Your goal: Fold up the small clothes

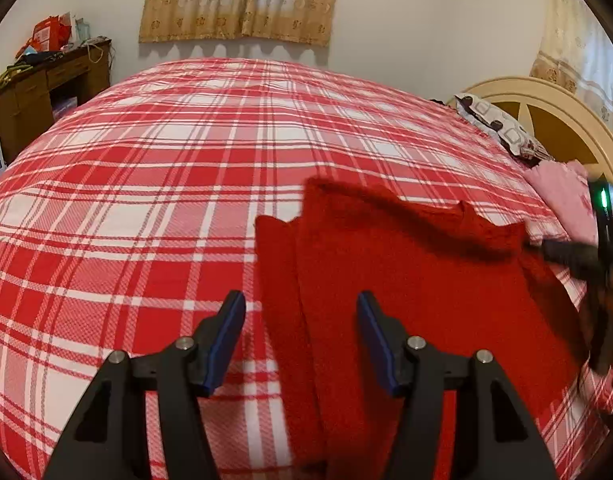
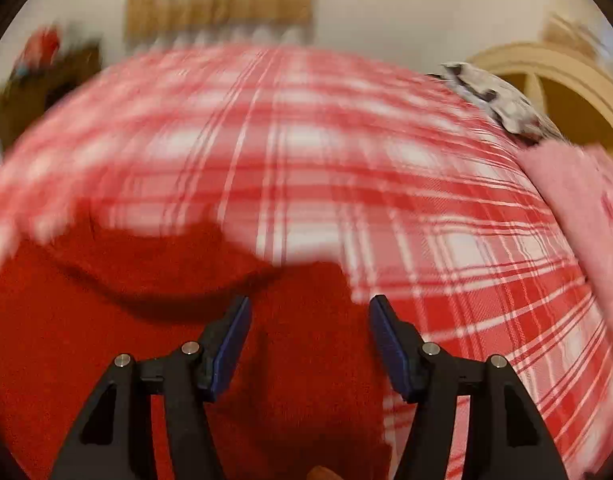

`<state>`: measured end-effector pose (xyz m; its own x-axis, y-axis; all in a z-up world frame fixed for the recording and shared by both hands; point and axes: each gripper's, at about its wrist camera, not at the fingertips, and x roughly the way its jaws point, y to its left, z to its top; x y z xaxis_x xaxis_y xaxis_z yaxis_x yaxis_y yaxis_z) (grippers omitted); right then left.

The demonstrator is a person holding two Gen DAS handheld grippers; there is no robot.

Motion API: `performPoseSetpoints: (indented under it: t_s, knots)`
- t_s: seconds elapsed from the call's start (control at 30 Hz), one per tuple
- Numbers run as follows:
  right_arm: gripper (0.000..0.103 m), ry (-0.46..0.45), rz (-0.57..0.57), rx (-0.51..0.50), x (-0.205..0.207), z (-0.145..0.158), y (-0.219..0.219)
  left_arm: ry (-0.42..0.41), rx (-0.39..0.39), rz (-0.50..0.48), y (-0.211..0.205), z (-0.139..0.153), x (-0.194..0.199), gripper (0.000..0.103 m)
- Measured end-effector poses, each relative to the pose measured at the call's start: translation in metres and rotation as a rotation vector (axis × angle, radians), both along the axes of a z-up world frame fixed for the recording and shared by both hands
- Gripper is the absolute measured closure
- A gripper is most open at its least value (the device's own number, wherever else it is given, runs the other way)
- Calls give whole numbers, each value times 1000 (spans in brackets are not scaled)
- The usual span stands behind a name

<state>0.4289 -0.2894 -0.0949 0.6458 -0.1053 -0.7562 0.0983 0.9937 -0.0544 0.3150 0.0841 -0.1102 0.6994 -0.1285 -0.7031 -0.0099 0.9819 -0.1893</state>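
Observation:
A red knit garment lies partly folded on the red and white plaid bed cover. My left gripper is open above the garment's left edge, holding nothing. My right gripper is open over the garment's right part, holding nothing; this view is motion-blurred. In the left wrist view the right gripper's body shows at the garment's far right edge.
A pink folded cloth and a patterned pillow lie by the cream headboard at the right. A wooden desk with clutter stands at the far left. Curtains hang on the back wall.

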Motion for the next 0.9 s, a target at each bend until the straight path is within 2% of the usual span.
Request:
performPoseSetpoints:
  t_s: [0.03, 0.13, 0.2, 0.27, 0.4, 0.53, 0.63, 0.7, 0.73, 0.8, 0.9]
  knots:
    - [41, -3, 12, 21, -5, 2, 0, -4, -1, -4, -1, 1, -3, 43]
    - [41, 9, 70, -23, -32, -1, 8, -6, 12, -16, -2, 0, -11, 43]
    - [41, 14, 87, -13, -53, -3, 7, 3, 11, -15, -1, -3, -16, 43]
    - [41, 18, 84, 25, -74, -6, 0, 8, -20, -18, 2, -6, -24, 43]
    - [41, 7, 41, 84, -120, -10, -19, 0, -32, -27, 2, -9, -45, 43]
    - [41, 13, -4, 132, -151, -24, -35, -14, -2, -19, -1, -13, -58, 34]
    - [41, 60, -1, 132, -152, -41, -36, 6, 14, -13, -4, -19, -59, 33]
    - [41, 67, -16, 146, -147, -49, -42, 24, 52, -4, -8, -23, -50, 28]
    - [41, 77, -43, 177, -145, -49, -46, 33, 61, 1, -8, -24, -47, 23]
    - [41, 86, -78, 195, -148, -43, -47, 52, 52, 16, -4, -26, -40, 20]
    - [41, -23, -73, 102, -154, -19, -33, 50, 30, 20, -1, -28, -42, 20]
